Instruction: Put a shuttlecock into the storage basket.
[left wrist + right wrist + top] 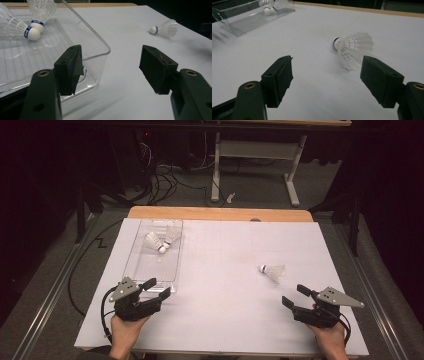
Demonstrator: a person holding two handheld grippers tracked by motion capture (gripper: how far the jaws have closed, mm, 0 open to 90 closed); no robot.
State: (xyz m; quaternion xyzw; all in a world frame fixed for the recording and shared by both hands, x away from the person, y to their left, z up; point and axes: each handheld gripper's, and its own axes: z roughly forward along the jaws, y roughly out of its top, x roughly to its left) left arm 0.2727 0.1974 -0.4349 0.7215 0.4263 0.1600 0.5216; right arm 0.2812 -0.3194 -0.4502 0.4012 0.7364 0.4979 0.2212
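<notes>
Right gripper (293, 296) sits at the near right of the white table (225, 320), jaws spread wide and holding nothing, with the loose shuttlecock (272, 272) lying on its side just ahead of them, apart from both pads, cork end pointing toward the table's left. Left gripper (156, 288) rests at the near left, jaws likewise wide and empty, its left jaw right at the near corner of the clear plastic tray (134, 265), which holds two more shuttlecocks (161, 241) at its far end. Contact between that jaw and the tray cannot be made out, and in the left gripper view both tray shuttlecocks are cut off by the top edge.
</notes>
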